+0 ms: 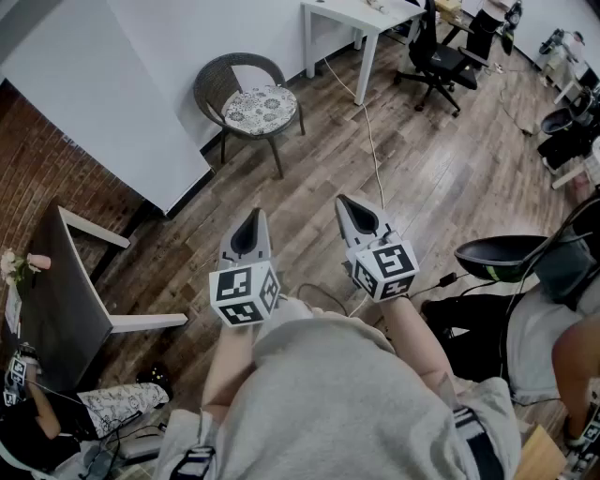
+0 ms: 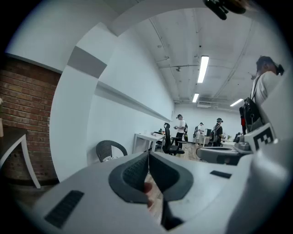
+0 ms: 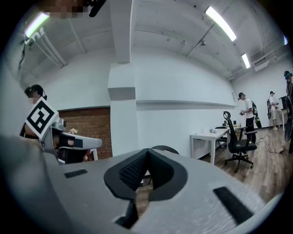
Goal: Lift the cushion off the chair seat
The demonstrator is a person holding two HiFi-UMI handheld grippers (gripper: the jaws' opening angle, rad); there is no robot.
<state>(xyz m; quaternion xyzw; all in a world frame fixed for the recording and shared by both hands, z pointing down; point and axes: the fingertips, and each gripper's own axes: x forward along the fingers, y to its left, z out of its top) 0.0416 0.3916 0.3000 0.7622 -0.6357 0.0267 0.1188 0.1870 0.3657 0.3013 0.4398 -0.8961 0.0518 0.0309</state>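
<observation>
You stand on a wooden floor (image 1: pixel 441 169) with a white wall (image 1: pixel 122 84) on the far left. A white table (image 1: pixel 361 19) stands far ahead. Left of it, against the wall, is a round wicker chair (image 1: pixel 230 75), and the patterned cushion (image 1: pixel 261 109) lies flat on its seat. Near you, the left gripper (image 1: pixel 251 220) and right gripper (image 1: pixel 352 208) are side by side, well apart from the chair. Each has its jaws pressed together on nothing.

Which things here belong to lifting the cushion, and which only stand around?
For the job: cushion, wicker chair, left gripper, right gripper.
Just around: white desk, office chair, floor cable, dark table.
</observation>
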